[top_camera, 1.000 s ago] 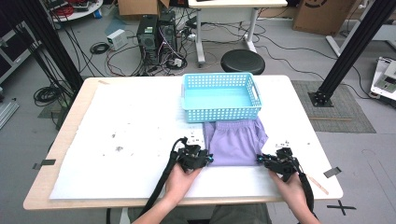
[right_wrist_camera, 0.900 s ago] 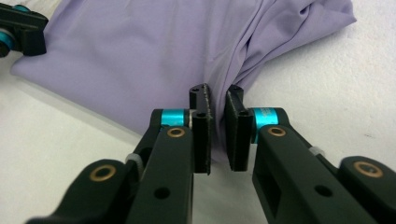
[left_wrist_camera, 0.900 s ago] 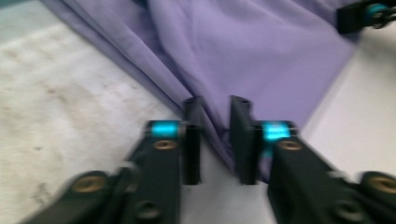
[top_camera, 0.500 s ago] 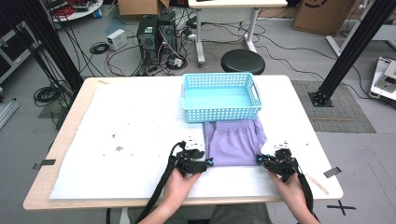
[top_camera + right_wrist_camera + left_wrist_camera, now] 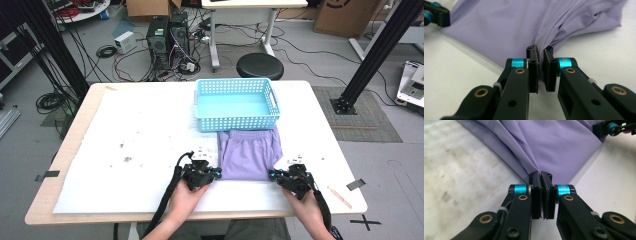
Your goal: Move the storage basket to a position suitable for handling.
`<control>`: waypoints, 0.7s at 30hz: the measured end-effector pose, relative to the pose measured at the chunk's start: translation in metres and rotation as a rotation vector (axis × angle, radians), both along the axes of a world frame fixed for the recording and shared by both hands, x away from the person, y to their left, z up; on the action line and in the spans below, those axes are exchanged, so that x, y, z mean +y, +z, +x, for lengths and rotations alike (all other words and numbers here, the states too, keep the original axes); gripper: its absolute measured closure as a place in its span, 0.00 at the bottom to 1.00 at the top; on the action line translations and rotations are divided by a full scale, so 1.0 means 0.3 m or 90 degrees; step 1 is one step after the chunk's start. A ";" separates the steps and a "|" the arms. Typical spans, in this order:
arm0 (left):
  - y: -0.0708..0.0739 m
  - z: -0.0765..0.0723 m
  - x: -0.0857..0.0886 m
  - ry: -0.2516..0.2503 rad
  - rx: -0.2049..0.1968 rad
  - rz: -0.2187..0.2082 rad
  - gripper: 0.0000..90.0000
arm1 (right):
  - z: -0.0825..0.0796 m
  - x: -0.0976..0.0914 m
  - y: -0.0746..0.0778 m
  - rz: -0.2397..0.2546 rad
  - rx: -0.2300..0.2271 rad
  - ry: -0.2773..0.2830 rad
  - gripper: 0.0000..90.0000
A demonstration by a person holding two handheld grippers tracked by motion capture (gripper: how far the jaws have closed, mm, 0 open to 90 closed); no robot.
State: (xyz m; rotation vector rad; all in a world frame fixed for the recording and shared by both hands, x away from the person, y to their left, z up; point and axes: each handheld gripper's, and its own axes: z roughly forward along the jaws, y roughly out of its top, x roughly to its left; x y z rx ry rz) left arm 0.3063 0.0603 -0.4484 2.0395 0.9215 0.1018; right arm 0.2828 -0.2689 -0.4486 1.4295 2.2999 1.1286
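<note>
— Where's the purple garment?

— Flat on the counter, near its front edge, right of the middle, its far end just short of the blue basket.

— And the left tongs?

— Their jaws have just been closing; now they pinch the garment's near left corner, the cloth bunching into them.

— The right tongs?

— Clamped on the near right corner, folds gathered between the pads.
</note>
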 end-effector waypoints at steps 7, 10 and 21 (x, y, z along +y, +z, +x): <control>0.010 -0.102 0.030 -0.027 -0.011 0.018 0.97 | -0.071 0.015 0.001 0.012 0.007 0.023 0.94; 0.010 -0.149 0.047 -0.032 -0.018 0.028 0.97 | -0.104 0.020 -0.002 0.015 0.005 0.036 0.94; 0.008 -0.234 0.102 -0.034 -0.010 0.026 0.97 | -0.196 0.063 -0.005 0.010 0.001 0.069 0.94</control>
